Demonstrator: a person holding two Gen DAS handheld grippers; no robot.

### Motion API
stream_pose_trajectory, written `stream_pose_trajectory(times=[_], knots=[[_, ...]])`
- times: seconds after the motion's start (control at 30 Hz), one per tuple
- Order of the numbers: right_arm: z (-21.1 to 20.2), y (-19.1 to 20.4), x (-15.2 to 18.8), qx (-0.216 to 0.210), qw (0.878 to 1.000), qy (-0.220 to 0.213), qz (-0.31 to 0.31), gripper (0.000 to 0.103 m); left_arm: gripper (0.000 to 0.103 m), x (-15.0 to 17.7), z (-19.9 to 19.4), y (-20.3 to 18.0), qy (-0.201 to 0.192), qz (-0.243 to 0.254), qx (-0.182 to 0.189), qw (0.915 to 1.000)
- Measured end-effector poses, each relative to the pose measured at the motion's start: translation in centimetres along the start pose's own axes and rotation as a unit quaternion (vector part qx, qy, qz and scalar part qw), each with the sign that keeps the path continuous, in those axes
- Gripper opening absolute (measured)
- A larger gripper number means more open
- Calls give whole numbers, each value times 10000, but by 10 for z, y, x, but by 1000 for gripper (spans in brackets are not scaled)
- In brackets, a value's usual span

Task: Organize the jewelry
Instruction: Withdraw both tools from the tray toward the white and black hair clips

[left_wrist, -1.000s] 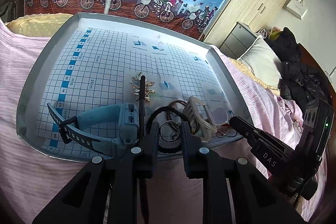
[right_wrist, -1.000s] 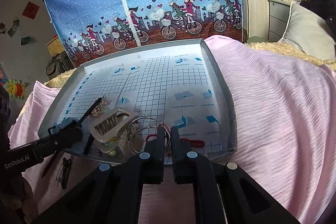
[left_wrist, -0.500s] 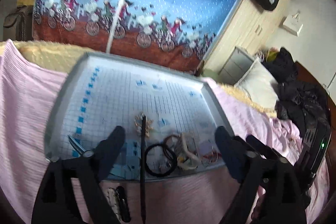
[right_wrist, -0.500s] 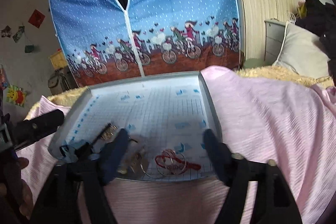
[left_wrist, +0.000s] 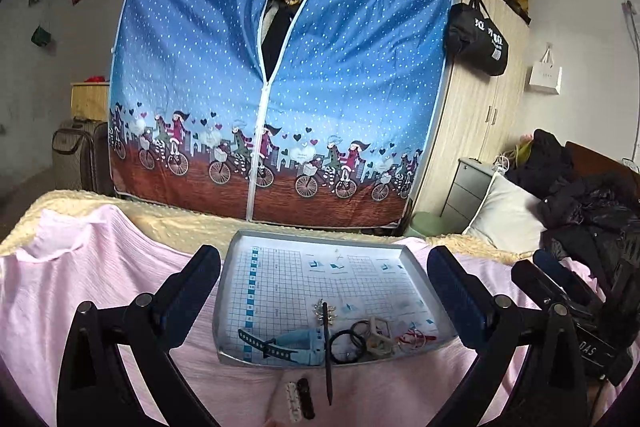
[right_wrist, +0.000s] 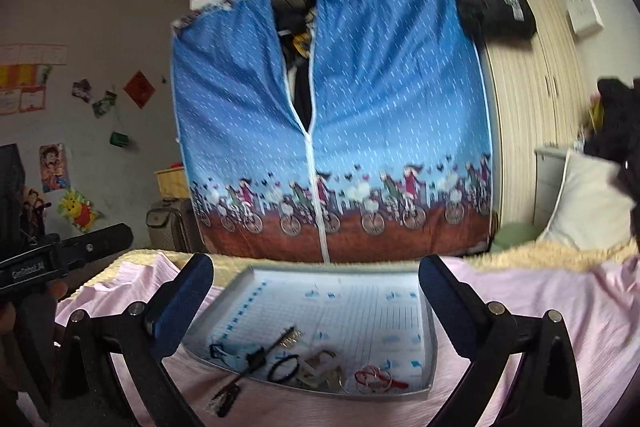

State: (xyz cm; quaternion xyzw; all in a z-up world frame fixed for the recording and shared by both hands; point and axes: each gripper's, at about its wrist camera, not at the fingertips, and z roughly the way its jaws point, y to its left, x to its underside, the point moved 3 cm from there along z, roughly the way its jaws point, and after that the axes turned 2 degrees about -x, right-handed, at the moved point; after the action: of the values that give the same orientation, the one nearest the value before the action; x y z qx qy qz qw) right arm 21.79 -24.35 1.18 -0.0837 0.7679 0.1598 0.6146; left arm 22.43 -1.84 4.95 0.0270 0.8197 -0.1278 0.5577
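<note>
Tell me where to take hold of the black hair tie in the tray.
Probably grip the black hair tie across its far arc, coming from above. It lies flat in the tray, and the black stick and pale clip crowd its sides.

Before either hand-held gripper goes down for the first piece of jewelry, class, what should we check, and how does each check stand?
1. Left hand-held gripper open, empty: ok.
2. Right hand-held gripper open, empty: ok.
3. Tray flat on the pink bedspread: ok.
4. All pieces inside the tray: not ok; hair clips lie on the bedspread, and the black stick overhangs the rim.
5. Red cord free of the rings: cannot tell.
</note>
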Motion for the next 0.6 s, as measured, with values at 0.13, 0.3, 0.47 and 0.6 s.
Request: stream_pose_trajectory(times=[0.13,0.3,0.47,0.6], knots=[[-30,18,-17,-6,9990,-360,-279,103,101,0,-24,-5,-2,-314,171,9994],[-55,27,-22,7,9987,-441,-257,103,101,5,-62,-8,-130,-358,49,9993],[-70,31,-19,-56,9992,-365,-136,103,101,14,-85,-4,-48,-330,-71,9994],[-82,37,-14,-22,9994,-274,-208,103,101,23,-93,-1,178,-69,-270,9995]])
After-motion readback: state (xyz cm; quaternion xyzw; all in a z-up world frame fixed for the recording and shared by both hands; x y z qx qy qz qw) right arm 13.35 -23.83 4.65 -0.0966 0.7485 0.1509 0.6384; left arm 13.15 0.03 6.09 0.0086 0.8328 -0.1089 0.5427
